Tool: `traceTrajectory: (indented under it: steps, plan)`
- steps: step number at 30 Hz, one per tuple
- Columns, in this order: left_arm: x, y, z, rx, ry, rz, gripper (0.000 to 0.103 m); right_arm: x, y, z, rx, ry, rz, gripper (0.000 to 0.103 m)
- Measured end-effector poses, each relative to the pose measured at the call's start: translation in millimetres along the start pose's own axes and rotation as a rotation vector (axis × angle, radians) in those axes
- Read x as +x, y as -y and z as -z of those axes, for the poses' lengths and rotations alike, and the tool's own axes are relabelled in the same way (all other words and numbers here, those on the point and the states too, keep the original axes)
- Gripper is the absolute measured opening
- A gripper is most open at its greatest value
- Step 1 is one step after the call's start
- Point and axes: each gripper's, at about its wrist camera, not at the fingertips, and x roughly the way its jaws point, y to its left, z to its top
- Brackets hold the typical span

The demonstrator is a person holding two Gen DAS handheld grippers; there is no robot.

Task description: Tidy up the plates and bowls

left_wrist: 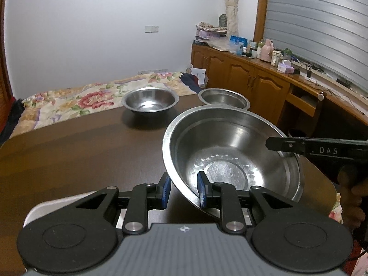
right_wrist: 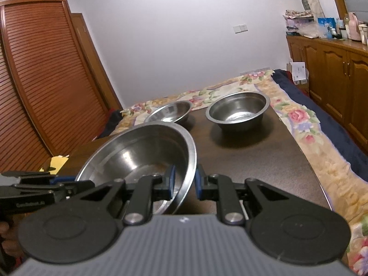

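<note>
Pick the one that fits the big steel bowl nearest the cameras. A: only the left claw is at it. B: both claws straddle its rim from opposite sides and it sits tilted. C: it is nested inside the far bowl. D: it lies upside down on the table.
B: the left claw and right claw each have the rim of the tilted big bowl between their pads.

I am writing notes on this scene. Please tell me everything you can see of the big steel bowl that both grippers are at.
The big steel bowl looks like shiny stainless steel, wide, with a flat rolled rim and a round flat bottom; it holds nothing. It is tilted, not level, at the near end of the dark wooden table. The left gripper straddles its rim on one side and the right gripper straddles the opposite side, one blue pad inside and one outside each. Whether the pads press the metal is unclear.
</note>
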Motion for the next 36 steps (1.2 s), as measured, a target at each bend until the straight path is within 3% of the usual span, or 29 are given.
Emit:
traceTrajectory:
  steps: [16, 36]
  plan:
    - [-13, -1, 32, -0.012, -0.035, -0.035, 0.026, -3, -9, 28, 0.013, -0.062, -0.050, 0.020]
    - [-6, 2, 33, -0.015, -0.017, -0.044, 0.031, -2, -1, 20, 0.014, -0.066, -0.052, 0.022]
